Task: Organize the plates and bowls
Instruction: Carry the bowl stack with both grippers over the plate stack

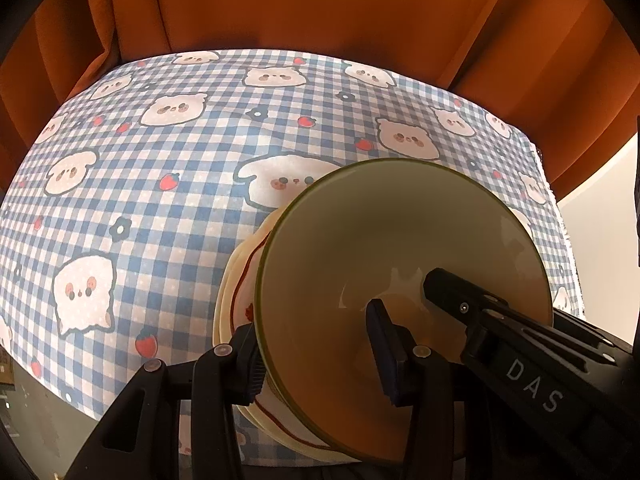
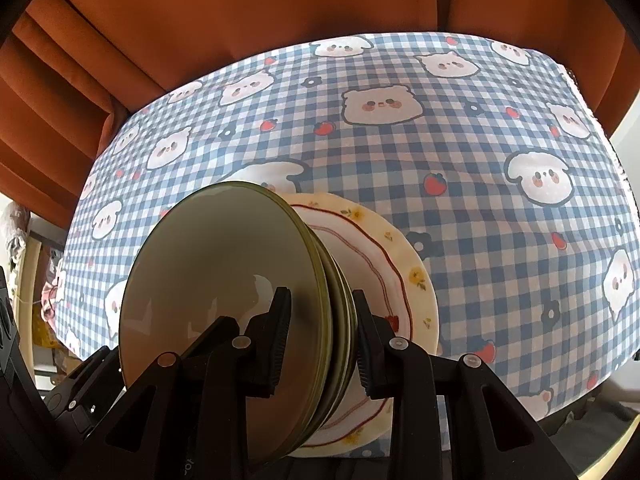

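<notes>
A stack of green-rimmed bowls (image 1: 360, 248) (image 2: 224, 280) sits nested on cream plates with a red wavy line (image 1: 236, 280) (image 2: 384, 264), near the table's front edge. My left gripper (image 1: 316, 348) straddles the top bowl's near rim, one finger (image 1: 384, 344) inside and one outside, jaws closed on the wall. My right gripper (image 2: 320, 336) straddles the opposite side of the bowl stack, one finger (image 2: 276, 336) inside and one outside against the stacked rims. The right gripper's body (image 1: 520, 344) shows inside the bowl in the left wrist view.
The table wears a blue checked cloth with white animal faces and strawberries (image 1: 160, 168) (image 2: 480, 152). An orange curtain (image 1: 320, 4) (image 2: 240, 12) hangs behind the far edge. The cloth's right edge (image 1: 560, 216) drops off beside a pale wall.
</notes>
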